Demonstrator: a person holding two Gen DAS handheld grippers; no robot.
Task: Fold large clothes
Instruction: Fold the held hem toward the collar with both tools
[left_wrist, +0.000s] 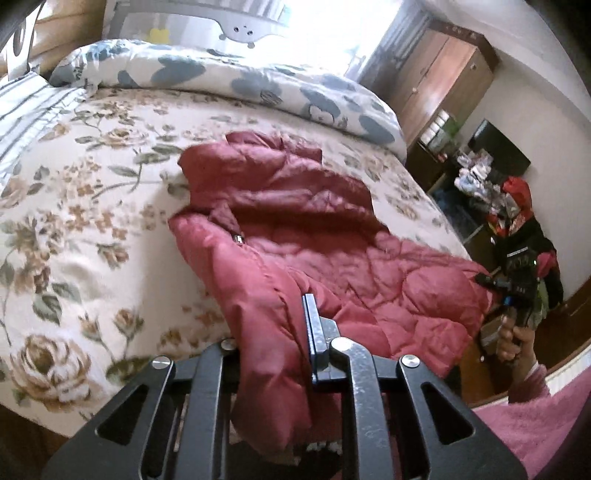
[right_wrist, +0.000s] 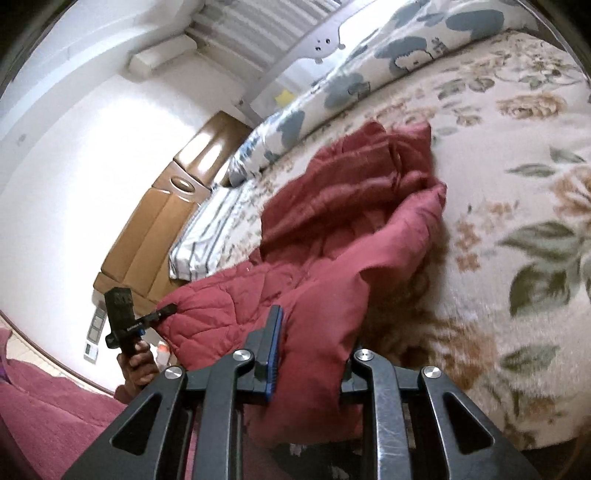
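A dark red quilted jacket lies crumpled on the floral bedspread, its near part lifted at the bed's edge. My left gripper is shut on the jacket's near edge; red fabric fills the gap between its fingers. My right gripper is shut on another edge of the jacket, with fabric draped between its fingers. In the left wrist view the right gripper shows at the jacket's right corner. In the right wrist view the left gripper shows at the jacket's left corner.
A rolled duvet with blue flowers lies along the far side of the bed. A striped pillow is at the head. A wooden wardrobe and a cluttered table stand beyond the bed. A padded headboard is on the left.
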